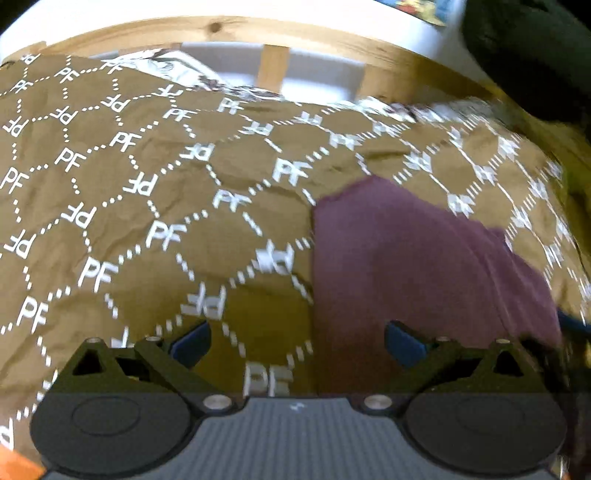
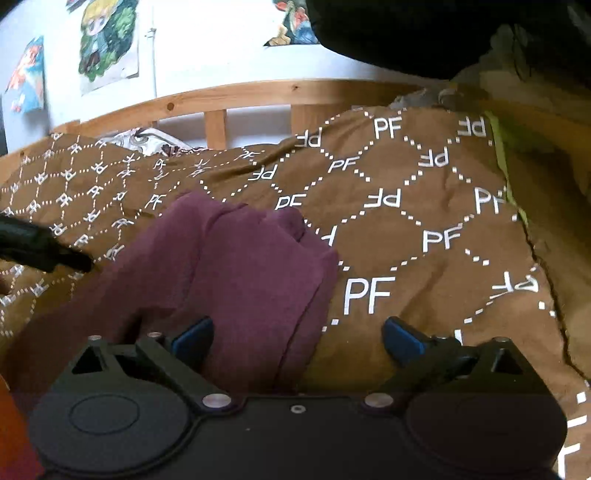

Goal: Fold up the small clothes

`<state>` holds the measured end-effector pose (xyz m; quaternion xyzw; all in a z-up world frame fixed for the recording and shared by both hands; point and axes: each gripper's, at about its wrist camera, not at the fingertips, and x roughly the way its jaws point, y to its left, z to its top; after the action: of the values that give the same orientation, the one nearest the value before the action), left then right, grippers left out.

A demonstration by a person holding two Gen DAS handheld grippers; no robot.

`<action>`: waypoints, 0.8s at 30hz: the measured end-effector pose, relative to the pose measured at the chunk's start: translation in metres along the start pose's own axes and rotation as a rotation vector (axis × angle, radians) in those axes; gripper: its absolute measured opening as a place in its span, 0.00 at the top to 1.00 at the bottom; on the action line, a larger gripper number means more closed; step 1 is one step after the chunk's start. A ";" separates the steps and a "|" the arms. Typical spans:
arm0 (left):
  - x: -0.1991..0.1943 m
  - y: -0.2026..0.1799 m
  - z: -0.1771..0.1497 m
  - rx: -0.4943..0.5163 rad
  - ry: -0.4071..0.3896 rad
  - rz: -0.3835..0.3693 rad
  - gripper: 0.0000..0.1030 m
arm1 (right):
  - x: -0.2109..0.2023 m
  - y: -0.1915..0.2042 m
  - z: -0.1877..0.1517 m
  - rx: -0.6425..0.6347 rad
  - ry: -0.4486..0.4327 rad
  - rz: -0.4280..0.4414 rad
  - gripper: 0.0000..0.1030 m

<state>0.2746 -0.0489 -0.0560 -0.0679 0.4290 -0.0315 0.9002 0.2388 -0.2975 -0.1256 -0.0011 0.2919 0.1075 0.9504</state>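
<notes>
A small maroon garment lies bunched on a brown bedspread printed with white "PF" letters. In the left wrist view it lies to the right of centre, and my left gripper is open just above the bedspread, its right finger over the garment's left edge. In the right wrist view the garment lies folded in soft layers to the left. My right gripper is open and empty, its left finger over the cloth and its right finger over the bedspread. The left gripper's black body shows at the left edge.
A wooden bed rail with slats runs along the far side, with a white wall and cartoon posters behind it. A dark bulky shape hangs at the upper right. A patterned white cloth lies by the rail.
</notes>
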 end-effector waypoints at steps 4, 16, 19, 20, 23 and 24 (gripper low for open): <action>-0.018 -0.004 -0.023 0.041 -0.006 -0.051 0.01 | -0.006 -0.010 0.001 0.039 -0.023 0.045 0.04; -0.033 -0.002 -0.055 0.057 0.020 -0.126 0.01 | -0.032 0.002 -0.012 -0.147 -0.003 0.087 0.01; -0.034 -0.004 -0.051 0.052 0.038 -0.148 0.00 | -0.037 -0.006 -0.009 -0.068 -0.052 0.137 0.01; -0.034 -0.004 -0.049 0.047 0.045 -0.164 0.00 | -0.038 -0.010 -0.006 -0.025 -0.075 0.163 0.01; -0.032 -0.009 -0.044 0.053 0.066 -0.198 0.00 | -0.033 -0.019 0.002 0.088 -0.110 0.224 0.01; -0.030 -0.012 -0.043 0.061 0.069 -0.198 0.00 | -0.031 -0.018 0.004 0.111 -0.114 0.229 0.01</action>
<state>0.2218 -0.0617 -0.0578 -0.0815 0.4498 -0.1358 0.8790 0.2197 -0.3212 -0.1066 0.0909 0.2412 0.1990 0.9455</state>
